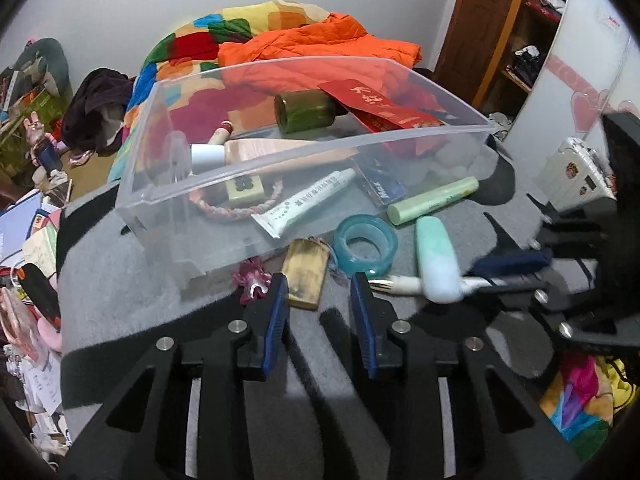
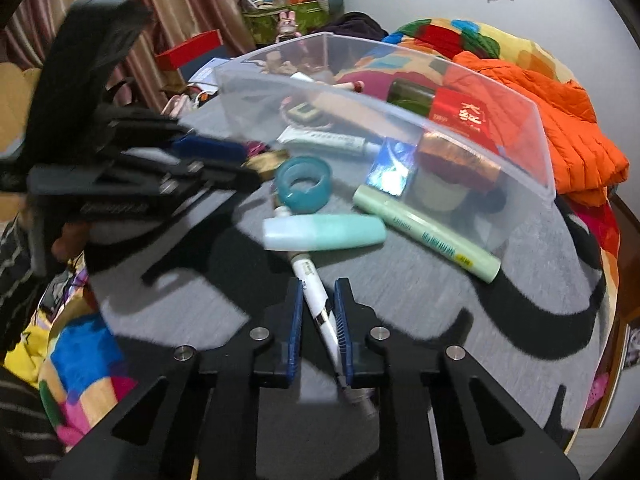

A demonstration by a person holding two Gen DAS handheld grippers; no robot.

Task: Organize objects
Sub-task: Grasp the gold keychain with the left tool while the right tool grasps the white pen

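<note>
Grey mat [image 2: 500,280] | white pen [image 2: 316,300] clamped in right hand-held gripper [image 2: 318,292] | left hand-held gripper [image 1: 320,284] narrow, empty

One clear bin [image 1: 168,184], two green tubes [image 1: 434,200], one tape roll [image 1: 366,246].

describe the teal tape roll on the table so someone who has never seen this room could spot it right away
Start at the big clear plastic bin on the grey table. In front of its near wall, outside it, lies the teal tape roll, between a brass-coloured tag and a mint bottle. It is the only ring there, translucent, with an open hole.
</note>
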